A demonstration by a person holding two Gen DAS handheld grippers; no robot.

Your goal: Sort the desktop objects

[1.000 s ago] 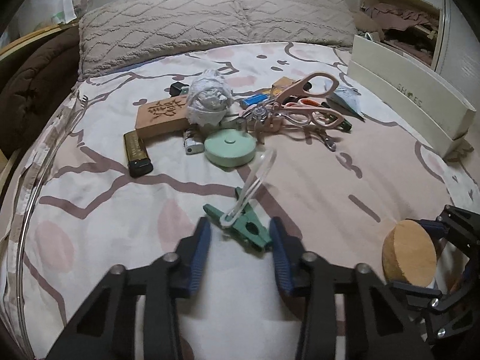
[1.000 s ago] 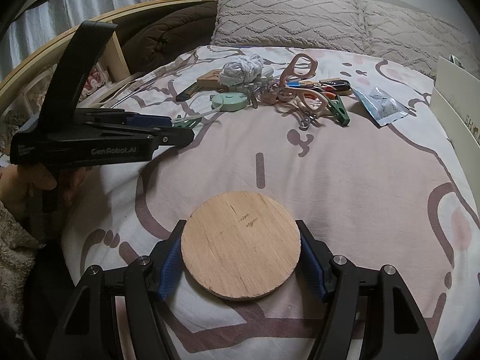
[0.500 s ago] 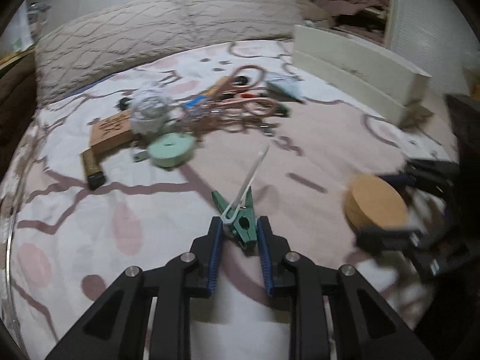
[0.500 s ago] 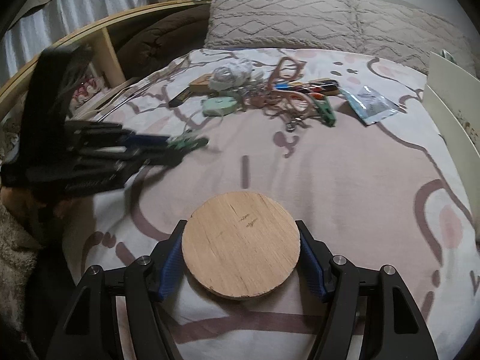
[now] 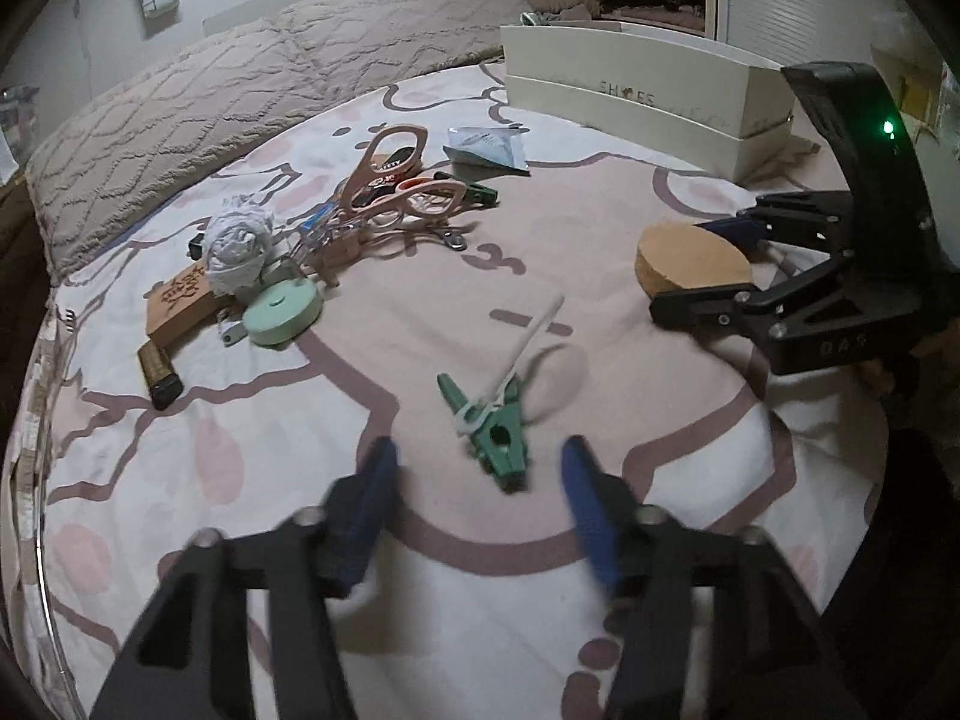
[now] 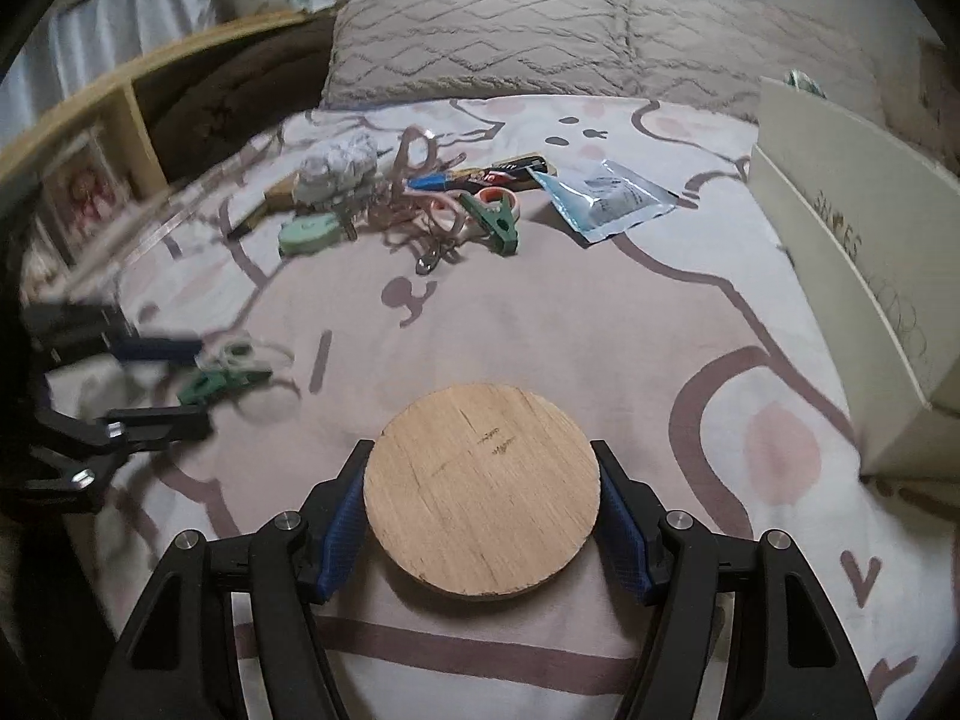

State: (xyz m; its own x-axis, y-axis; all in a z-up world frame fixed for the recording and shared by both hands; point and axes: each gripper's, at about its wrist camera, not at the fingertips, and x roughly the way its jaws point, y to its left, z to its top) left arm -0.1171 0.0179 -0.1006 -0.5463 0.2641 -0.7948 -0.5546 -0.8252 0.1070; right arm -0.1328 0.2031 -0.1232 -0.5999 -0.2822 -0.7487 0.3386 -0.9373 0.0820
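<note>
On the bed (image 5: 600,276), green clip (image 5: 501,450) lies between left gripper (image 5: 480,483) jaws, which are opening, pads clear of it. Right gripper (image 6: 483,519) jaws clamp wooden disc (image 6: 480,489), right of the clip.

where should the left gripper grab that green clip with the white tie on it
Probably across the green clip's flat body, near its hole, coming from above and from the near end. It lies flat pointing at the left gripper, whose jaws are opening around it; the white tie trails away behind.
</note>
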